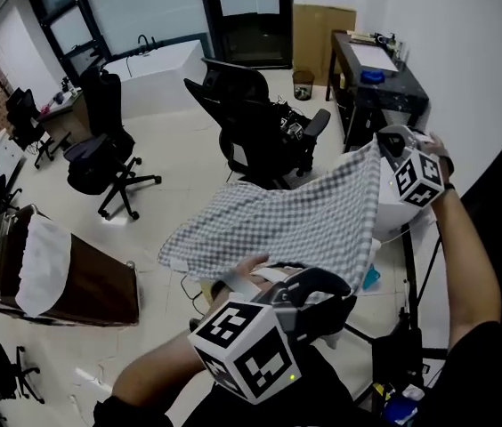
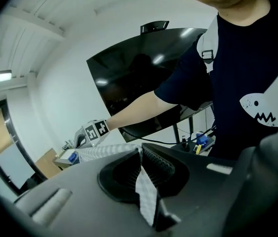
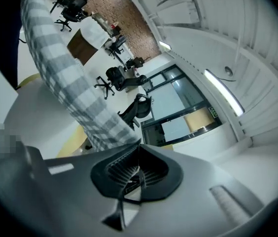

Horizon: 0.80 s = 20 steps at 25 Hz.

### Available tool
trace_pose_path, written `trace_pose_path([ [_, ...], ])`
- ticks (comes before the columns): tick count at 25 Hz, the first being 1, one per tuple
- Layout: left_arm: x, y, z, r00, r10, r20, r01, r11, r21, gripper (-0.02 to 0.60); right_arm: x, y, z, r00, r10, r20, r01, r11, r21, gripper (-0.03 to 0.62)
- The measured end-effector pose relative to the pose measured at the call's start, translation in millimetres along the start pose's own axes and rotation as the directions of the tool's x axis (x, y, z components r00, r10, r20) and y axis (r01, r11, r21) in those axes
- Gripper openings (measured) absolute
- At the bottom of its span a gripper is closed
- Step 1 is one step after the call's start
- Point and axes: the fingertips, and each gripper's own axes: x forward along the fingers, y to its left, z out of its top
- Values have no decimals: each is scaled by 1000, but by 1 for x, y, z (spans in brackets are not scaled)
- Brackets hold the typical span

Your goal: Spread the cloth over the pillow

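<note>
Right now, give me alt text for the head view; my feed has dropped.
A grey checked cloth is stretched in the air between the left gripper, low centre, and the right gripper, upper right, both shut on it. Beyond lie a white floor and black office chairs.

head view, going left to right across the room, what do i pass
brown cart → office chair → cloth → right gripper
</note>
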Motion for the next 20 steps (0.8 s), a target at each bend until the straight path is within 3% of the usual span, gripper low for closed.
trace_pose_path([
  [4, 40, -40, -16, 995, -95, -5, 95, 995, -35, 0, -11, 56, -42, 993, 79, -86, -84, 994, -65, 12],
  [8, 78, -74, -41, 981, -184, -60, 180, 982, -66, 0, -21, 105, -88, 974, 158, -160, -166, 985, -41, 12],
  [14, 136, -123, -77, 936, -325, -139, 308, 943, -130, 0, -19, 186, -140, 937, 275, -216, -285, 959, -14, 12],
  [20, 182, -169, -94, 890, -423, -169, 394, 901, -182, 0, -13, 255, -168, 918, 321, -232, -339, 940, -41, 12],
])
